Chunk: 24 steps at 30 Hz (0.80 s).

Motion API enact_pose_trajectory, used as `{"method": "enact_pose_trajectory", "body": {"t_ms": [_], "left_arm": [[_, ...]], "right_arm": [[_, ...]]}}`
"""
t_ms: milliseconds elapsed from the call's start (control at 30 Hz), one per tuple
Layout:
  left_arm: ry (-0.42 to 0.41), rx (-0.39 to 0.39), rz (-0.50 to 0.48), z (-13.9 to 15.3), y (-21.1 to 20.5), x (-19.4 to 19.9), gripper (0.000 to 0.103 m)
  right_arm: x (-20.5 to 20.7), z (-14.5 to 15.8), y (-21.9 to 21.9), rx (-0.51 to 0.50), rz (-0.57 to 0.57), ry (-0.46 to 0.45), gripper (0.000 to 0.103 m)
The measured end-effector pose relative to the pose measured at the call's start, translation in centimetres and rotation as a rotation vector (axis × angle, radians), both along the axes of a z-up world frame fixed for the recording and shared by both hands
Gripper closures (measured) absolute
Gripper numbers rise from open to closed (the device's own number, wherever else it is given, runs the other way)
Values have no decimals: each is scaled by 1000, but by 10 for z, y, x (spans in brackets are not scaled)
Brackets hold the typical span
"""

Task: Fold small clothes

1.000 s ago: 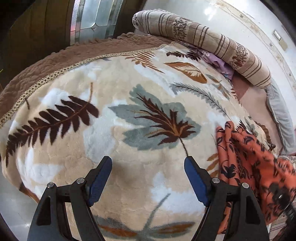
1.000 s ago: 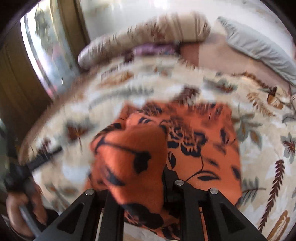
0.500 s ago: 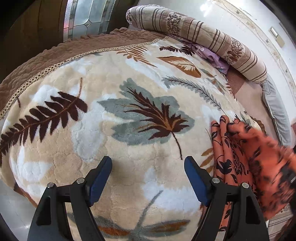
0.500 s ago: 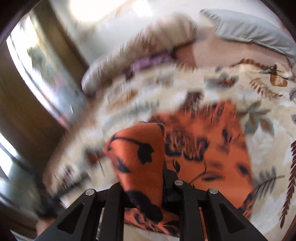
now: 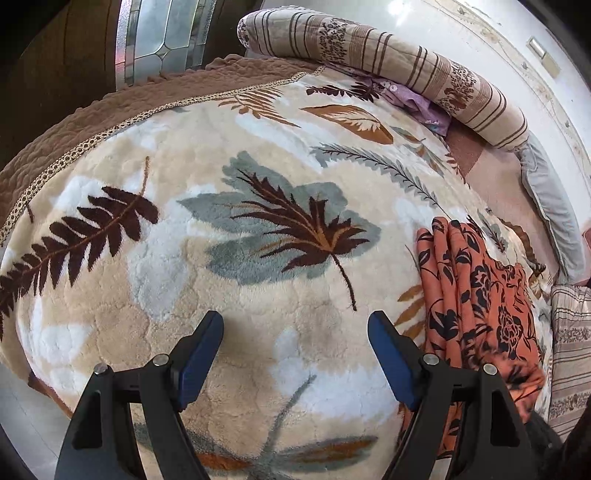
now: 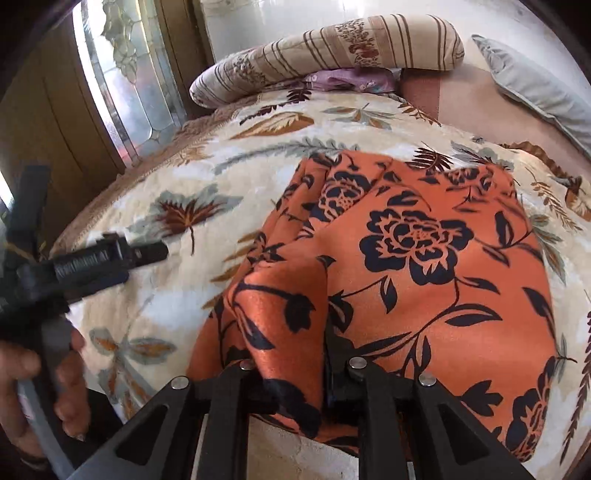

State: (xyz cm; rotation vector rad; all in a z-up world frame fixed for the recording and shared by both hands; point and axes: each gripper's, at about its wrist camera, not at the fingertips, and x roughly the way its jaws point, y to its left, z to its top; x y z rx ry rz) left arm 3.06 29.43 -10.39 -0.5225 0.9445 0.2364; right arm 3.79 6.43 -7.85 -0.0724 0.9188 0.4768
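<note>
Cloth (image 6: 424, 266) now settled flatter on the bed blanket (image 5: 155, 258); right hand-held gripper (image 6: 295, 373) still pinches its near edge, left hand-held gripper (image 5: 295, 347) gapes empty beside it. We judge one fold nearly laid.

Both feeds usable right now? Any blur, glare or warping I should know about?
Left wrist view: sharp, strong fisheye bulge in the blanket, glare on the white wall. Right wrist view: orange cloth sharp, the left gripper and hand blurred, window blown out.
</note>
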Motion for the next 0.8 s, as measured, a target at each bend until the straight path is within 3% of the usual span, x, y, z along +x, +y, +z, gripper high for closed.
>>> {"method": "enact_pose_trajectory", "body": {"t_ms": [200,400,567,633,733,800], "left_arm": [[0,6,-12,0,-6,3,23],[0,14,-27,0,-7,2,23],[0,9,-20,-1,-6,2,23],[0,8,-20,-1,-5,3,23],[-3,-2,-22,-1,-4,3,23],[-20,-33,-29,1,-2,1,23]], "right_arm": [[-9,31,-4,32,-2,-130,86],[1,41,-17,155,-60,-105,86],[-2,66,-10,172,-37,-175,86],[-8,55,1,121,11,-171,86],[-22,-6,29,-86,144,-103,86],[-31,-23,29,-118,166,-121,86]]}}
